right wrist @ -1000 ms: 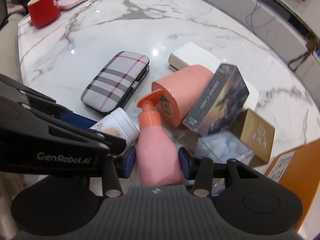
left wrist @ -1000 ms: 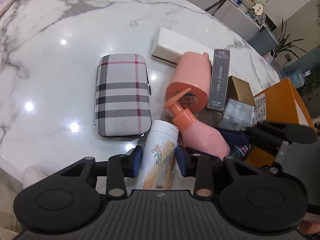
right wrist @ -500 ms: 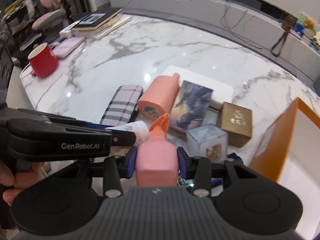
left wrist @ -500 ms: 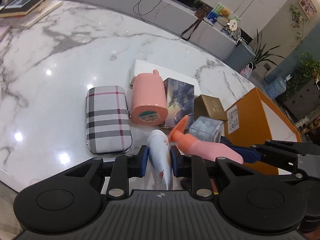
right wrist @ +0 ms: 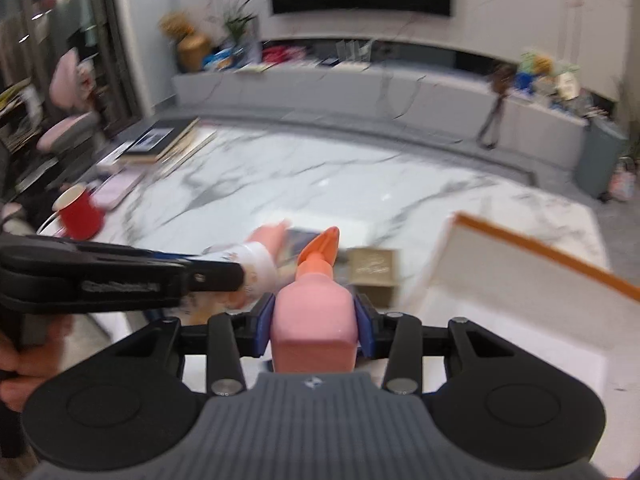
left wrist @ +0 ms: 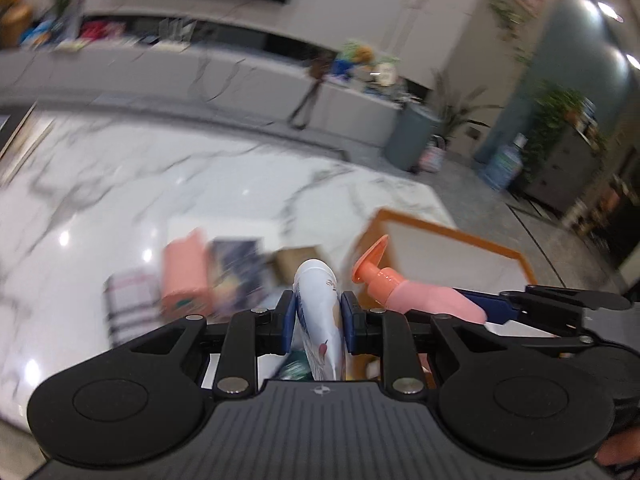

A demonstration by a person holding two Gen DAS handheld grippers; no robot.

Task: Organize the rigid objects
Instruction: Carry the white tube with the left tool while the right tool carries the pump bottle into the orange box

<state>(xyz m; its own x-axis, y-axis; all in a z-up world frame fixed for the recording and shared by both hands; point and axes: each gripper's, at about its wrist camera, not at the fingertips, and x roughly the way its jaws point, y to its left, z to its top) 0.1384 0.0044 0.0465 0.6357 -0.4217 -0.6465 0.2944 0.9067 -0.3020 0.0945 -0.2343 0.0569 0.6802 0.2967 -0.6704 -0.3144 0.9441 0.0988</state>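
Note:
My left gripper [left wrist: 317,322] is shut on a white tube with a floral print [left wrist: 320,312], held up above the marble table [left wrist: 120,184]. My right gripper [right wrist: 314,326] is shut on a pink pump bottle with an orange nozzle [right wrist: 314,312], also lifted. In the left wrist view the pink pump bottle [left wrist: 416,292] hangs to the right in the right gripper's blue pads. In the right wrist view the white tube [right wrist: 252,268] shows at the left in the left gripper. An orange-rimmed box [right wrist: 532,272] stands open to the right.
Left on the table, blurred: a plaid case [left wrist: 128,304], a pink cup on its side [left wrist: 186,276], a dark photo-card box [left wrist: 236,268] and a gold box [right wrist: 374,268]. A red mug [right wrist: 78,216] and books [right wrist: 160,144] sit at the far left. A hand [right wrist: 24,360] grips the left handle.
Both grippers have risen from the table with the tube and the pump bottle and tilted up, so the room's far wall now shows. The left jaws closed onto the tube.

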